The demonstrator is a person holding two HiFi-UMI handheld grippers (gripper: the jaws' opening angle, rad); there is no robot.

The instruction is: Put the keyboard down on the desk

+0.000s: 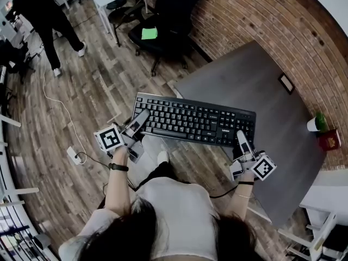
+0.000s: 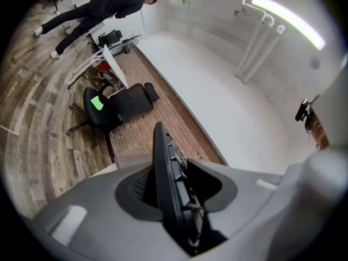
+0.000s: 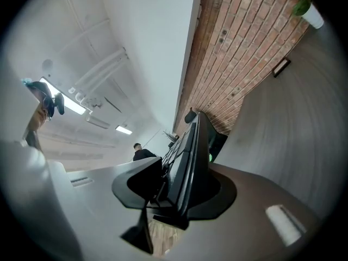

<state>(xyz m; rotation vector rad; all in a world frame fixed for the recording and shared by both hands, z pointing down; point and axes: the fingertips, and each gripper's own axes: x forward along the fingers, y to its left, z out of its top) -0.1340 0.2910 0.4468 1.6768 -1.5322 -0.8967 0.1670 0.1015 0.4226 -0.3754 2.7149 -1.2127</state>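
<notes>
A black keyboard [image 1: 191, 119] hangs in the air between my two grippers, partly over the near left corner of the grey desk [image 1: 255, 86]. My left gripper [image 1: 137, 123] is shut on the keyboard's left end; in the left gripper view the keyboard [image 2: 166, 184] runs edge-on between the jaws. My right gripper [image 1: 241, 141] is shut on the keyboard's right end near its front edge. In the right gripper view the keyboard [image 3: 187, 162] also stands edge-on between the jaws, beside the desk [image 3: 288, 129].
On the desk's far right stand a small potted plant [image 1: 315, 123] and a red object [image 1: 329, 140]; a small dark frame [image 1: 286, 82] lies near the brick wall [image 1: 261, 20]. A black office chair [image 1: 157, 34] stands behind the desk. A person [image 1: 41, 15] walks at the far left. A cable and power strip [image 1: 73, 155] lie on the wood floor.
</notes>
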